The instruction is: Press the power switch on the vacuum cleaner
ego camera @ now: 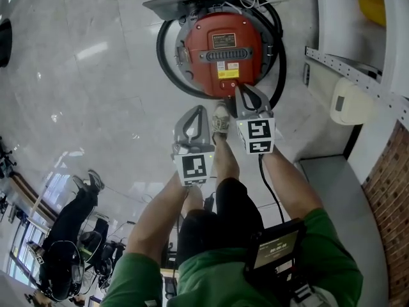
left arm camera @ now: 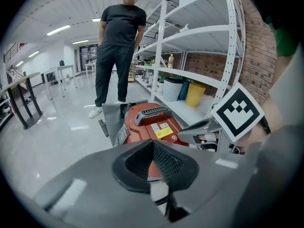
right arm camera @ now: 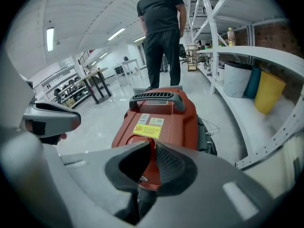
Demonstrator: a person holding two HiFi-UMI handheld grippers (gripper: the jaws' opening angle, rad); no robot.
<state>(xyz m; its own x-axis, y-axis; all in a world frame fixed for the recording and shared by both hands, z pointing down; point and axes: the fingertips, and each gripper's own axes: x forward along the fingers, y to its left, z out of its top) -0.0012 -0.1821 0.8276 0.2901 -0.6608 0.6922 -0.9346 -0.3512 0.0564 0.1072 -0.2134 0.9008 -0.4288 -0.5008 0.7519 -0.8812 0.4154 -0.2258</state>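
The red vacuum cleaner [ego camera: 220, 40] lies on the glossy floor with a black hose [ego camera: 167, 69] looped round it and a black carry handle [right arm camera: 156, 98] on top. My right gripper [ego camera: 241, 89] is shut and empty, its tip over the near edge of the red body [right arm camera: 164, 120]. Shut and empty too, my left gripper [ego camera: 199, 110] hangs a little short of the vacuum [left arm camera: 154, 125], to the left. The right gripper [left arm camera: 202, 129] shows beside it in the left gripper view. I cannot make out the power switch.
White shelving [ego camera: 345, 69] runs along the right, with a yellow bin [right arm camera: 268, 91] on a low shelf. A person in black [left arm camera: 118, 42] stands just beyond the vacuum. A grey flat floor head [ego camera: 192, 2] lies at its far end. Tables [right arm camera: 97, 82] stand far left.
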